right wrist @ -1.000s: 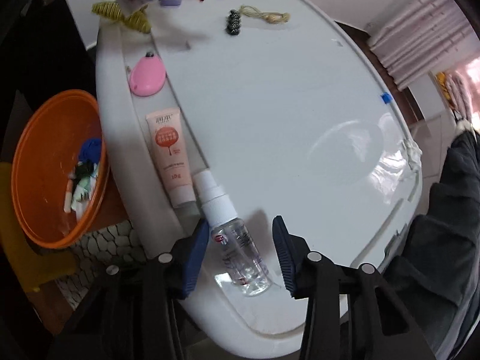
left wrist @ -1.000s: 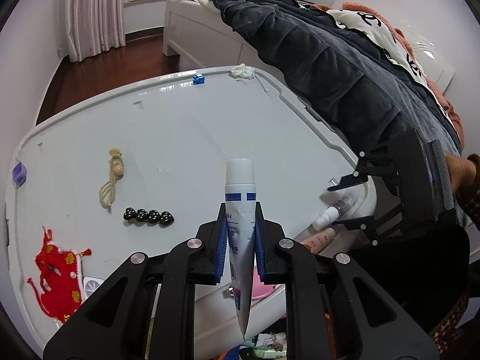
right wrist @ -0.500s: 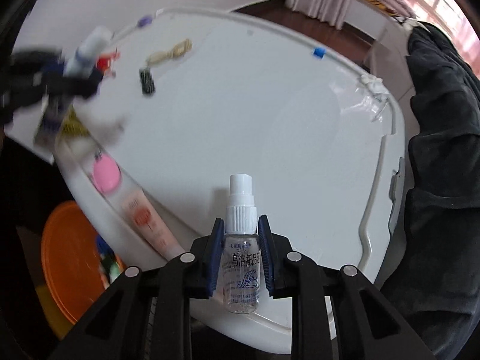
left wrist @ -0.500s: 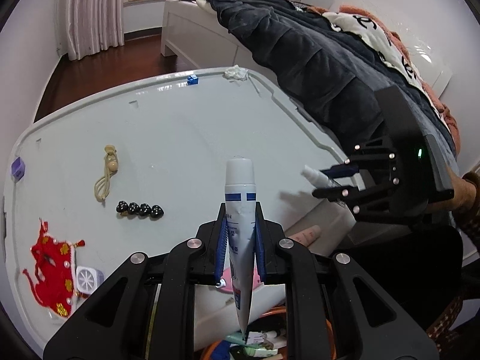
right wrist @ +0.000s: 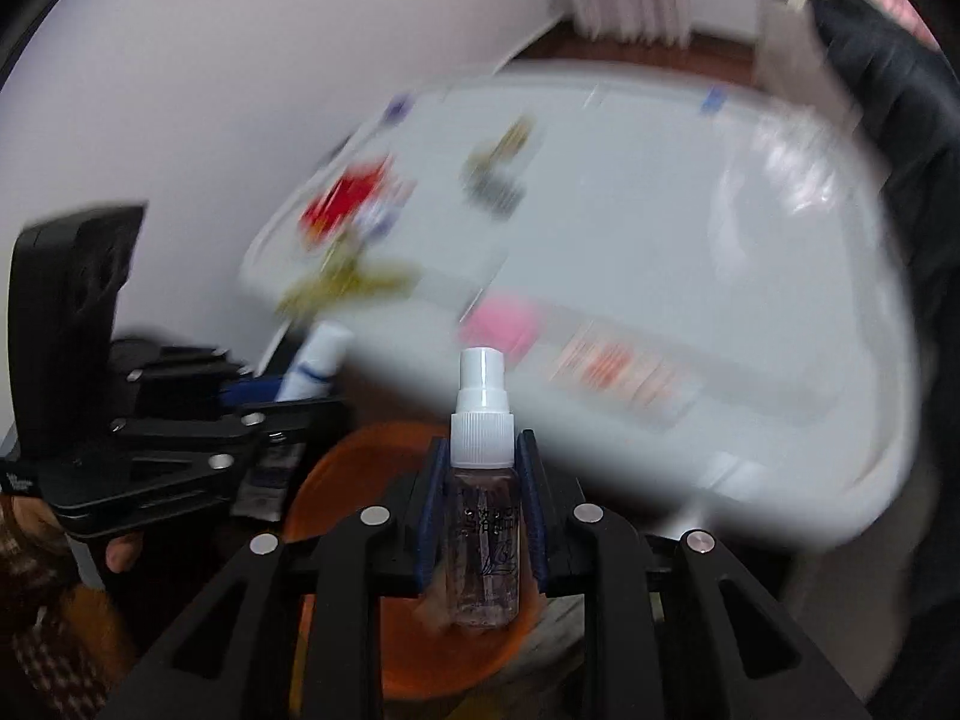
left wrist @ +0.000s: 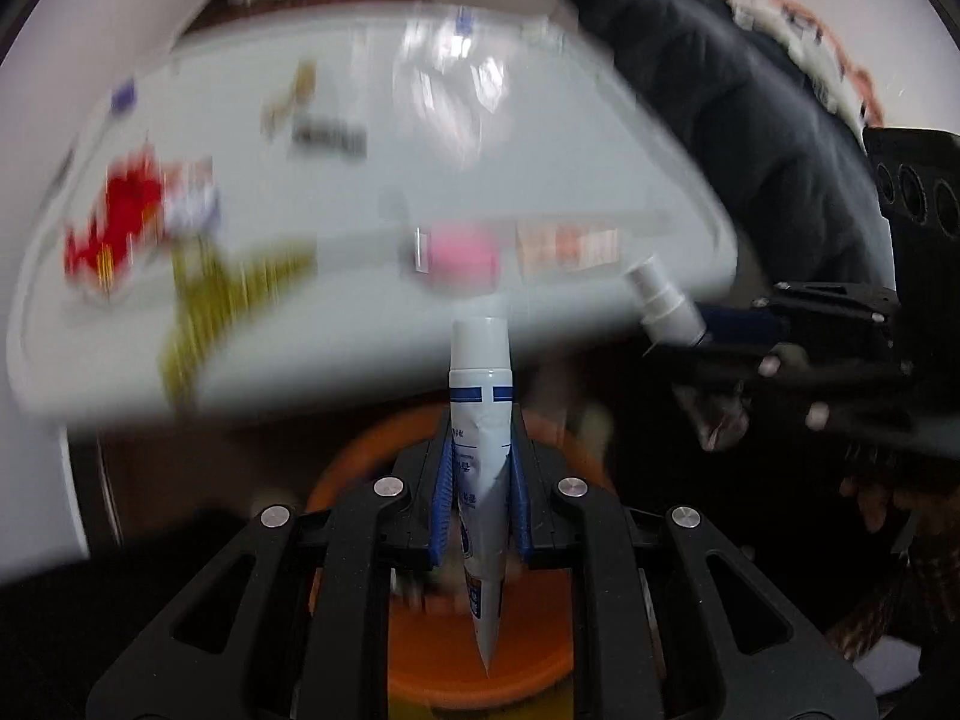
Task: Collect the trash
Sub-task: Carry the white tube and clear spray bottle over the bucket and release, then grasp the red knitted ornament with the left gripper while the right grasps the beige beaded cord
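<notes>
My left gripper is shut on a white tube with blue bands, cap pointing away, hanging over an orange bin below the white table. My right gripper is shut on a small clear spray bottle with a white pump cap, also above the orange bin. In the left wrist view the right gripper and its spray bottle show at the right. The right wrist view shows the left gripper and its tube at the left. Both views are blurred.
On the table's near edge lie a pink object and an orange-labelled tube. Farther back sit a red ornament, a yellow tassel, dark beads and a cord. A dark quilt covers the bed at the right.
The right gripper closed on the spray bottle, lifted it off the table edge and rolled. Both grippers swung off the table to above the orange bin.
</notes>
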